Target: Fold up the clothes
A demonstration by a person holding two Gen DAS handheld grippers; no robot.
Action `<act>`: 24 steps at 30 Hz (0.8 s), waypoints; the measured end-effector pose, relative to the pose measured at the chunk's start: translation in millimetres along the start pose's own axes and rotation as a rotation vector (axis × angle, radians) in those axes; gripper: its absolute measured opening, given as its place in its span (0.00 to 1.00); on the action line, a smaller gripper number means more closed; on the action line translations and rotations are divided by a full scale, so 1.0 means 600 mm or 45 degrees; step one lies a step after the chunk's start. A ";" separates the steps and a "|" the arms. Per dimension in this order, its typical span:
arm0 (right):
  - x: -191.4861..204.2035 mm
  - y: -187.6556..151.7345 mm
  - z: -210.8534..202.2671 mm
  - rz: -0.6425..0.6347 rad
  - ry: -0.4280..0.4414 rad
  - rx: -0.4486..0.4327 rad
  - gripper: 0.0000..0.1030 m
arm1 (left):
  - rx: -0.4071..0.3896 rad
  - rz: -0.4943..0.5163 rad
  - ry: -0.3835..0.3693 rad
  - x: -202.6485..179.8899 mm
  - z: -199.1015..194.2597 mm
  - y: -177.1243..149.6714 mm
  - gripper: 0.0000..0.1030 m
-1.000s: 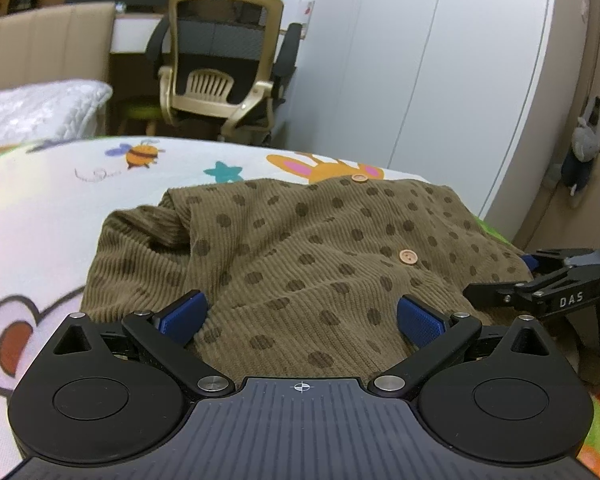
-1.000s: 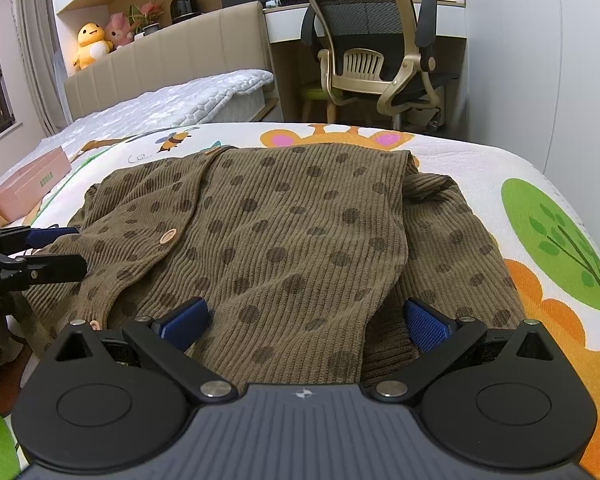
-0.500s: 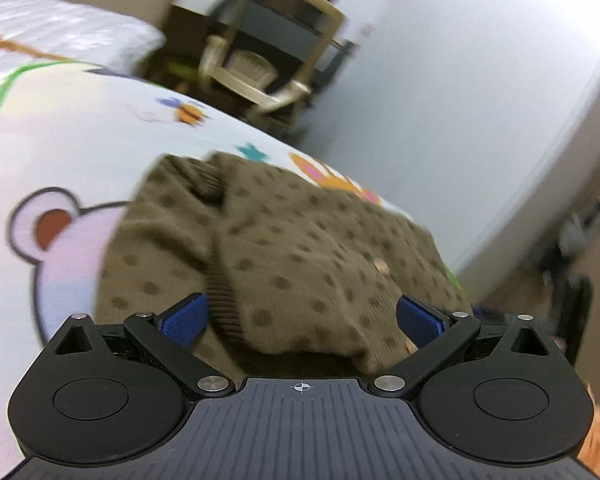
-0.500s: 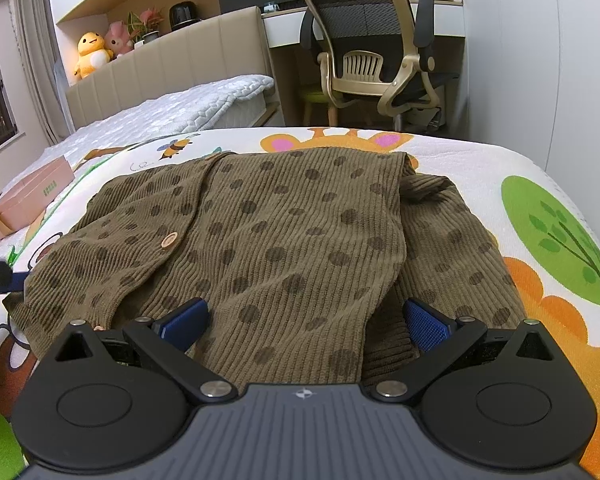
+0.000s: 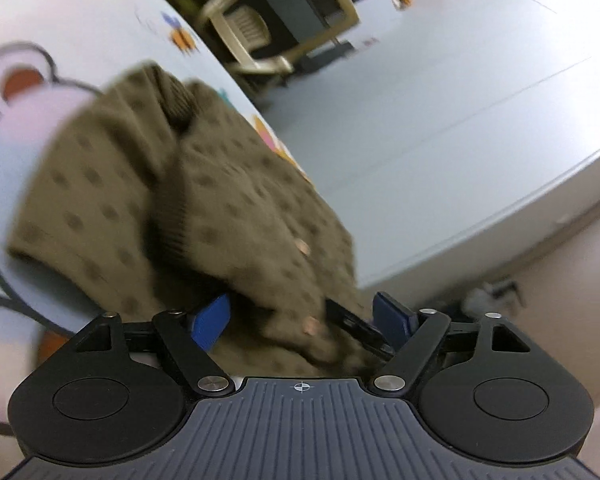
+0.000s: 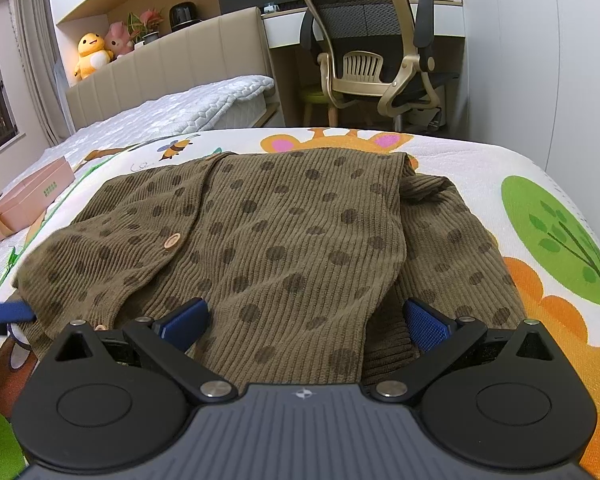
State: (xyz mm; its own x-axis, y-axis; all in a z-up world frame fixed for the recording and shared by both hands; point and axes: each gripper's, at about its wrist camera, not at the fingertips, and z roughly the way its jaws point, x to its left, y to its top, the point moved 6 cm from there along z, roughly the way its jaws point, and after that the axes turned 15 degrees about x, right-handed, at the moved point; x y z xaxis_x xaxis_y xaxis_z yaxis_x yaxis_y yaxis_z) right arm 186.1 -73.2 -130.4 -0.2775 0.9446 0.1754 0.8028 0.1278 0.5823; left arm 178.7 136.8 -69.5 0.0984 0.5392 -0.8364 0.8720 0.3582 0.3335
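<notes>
A brown dotted knit cardigan (image 6: 300, 240) with wooden buttons lies partly folded on a cartoon play mat (image 6: 540, 220). My right gripper (image 6: 306, 320) is open low over its near hem, with cloth lying between the blue pads. In the blurred, tilted left wrist view the cardigan (image 5: 228, 208) fills the middle. My left gripper (image 5: 302, 318) is rolled to one side at the garment's left corner. Its jaws are closing with a bunched edge and two buttons between them, and the pads still stand apart. One of its blue fingertips (image 6: 8, 312) shows at the left edge of the right wrist view.
Pink boxes (image 6: 28, 196) sit on the mat's far left. Behind it are a bed (image 6: 180, 108) with a quilted cover, an office chair (image 6: 368, 52) at a desk, and white cabinet doors (image 5: 460, 100) on the right.
The left gripper has rolled sideways and moved in on the cardigan's left corner, its jaws narrowing around the edge. The right gripper and the cardigan's body have stayed put.
</notes>
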 end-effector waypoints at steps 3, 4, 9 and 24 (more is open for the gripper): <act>-0.001 -0.001 -0.001 0.002 0.005 0.001 1.00 | -0.025 -0.016 0.081 0.006 0.012 0.019 0.84; -0.002 -0.001 -0.004 0.009 0.013 0.001 1.00 | -0.039 -0.026 0.106 0.011 0.014 0.027 0.82; -0.029 -0.023 -0.067 0.183 0.255 -0.071 1.00 | -0.048 -0.001 0.121 0.011 0.008 0.029 0.87; -0.003 -0.001 -0.039 0.157 0.120 -0.044 0.45 | -0.102 0.189 0.413 -0.010 0.041 0.054 0.33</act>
State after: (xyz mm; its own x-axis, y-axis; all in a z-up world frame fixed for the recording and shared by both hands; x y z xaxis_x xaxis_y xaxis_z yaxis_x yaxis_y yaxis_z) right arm 173.6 -81.9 -112.2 -0.2276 0.9198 0.3197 0.8155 0.0006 0.5788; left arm 217.9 126.6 -64.3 0.0527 0.7990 -0.5990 0.8179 0.3096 0.4849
